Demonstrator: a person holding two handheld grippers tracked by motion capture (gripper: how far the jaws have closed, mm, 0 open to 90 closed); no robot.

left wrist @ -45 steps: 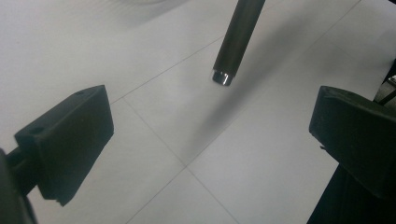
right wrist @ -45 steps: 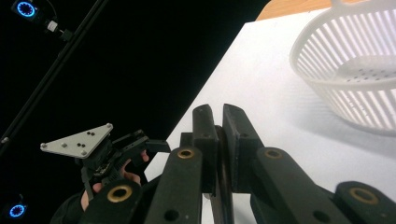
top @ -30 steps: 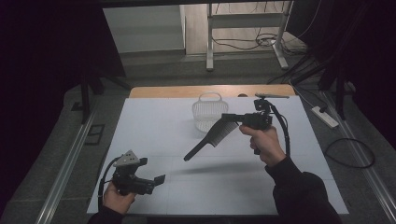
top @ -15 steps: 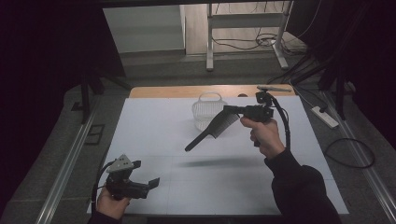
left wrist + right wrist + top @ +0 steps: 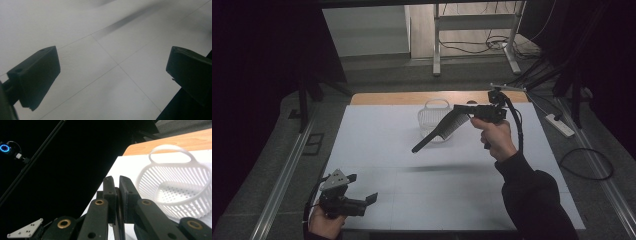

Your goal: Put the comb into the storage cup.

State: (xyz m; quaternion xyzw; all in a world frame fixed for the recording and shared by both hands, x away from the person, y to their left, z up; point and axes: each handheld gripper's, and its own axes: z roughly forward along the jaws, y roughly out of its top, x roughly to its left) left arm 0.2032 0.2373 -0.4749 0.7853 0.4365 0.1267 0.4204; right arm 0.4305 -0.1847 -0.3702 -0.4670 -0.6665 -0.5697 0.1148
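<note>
The right gripper [image 5: 462, 109] has its fingers clamped on a black comb [image 5: 439, 131], which slants down beyond them, just over the white basket [image 5: 432, 111]. A thin edge grip might let it swivel and miss. The basket looks empty. The left gripper [image 5: 364, 200] hangs spread, holding nothing, above the table [image 5: 377, 145].

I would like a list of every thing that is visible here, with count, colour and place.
comb: one, black, held in the air above the table, near the basket
basket: one, white, slatted, with a handle, at the far middle of the table
table: one, white top with a wooden far edge
power strip: one, white, on the floor to the right
right gripper: one, black, raised, fingers shut on the comb
left gripper: one, black, low at the near left, fingers open
hands: two, one on each gripper
</note>
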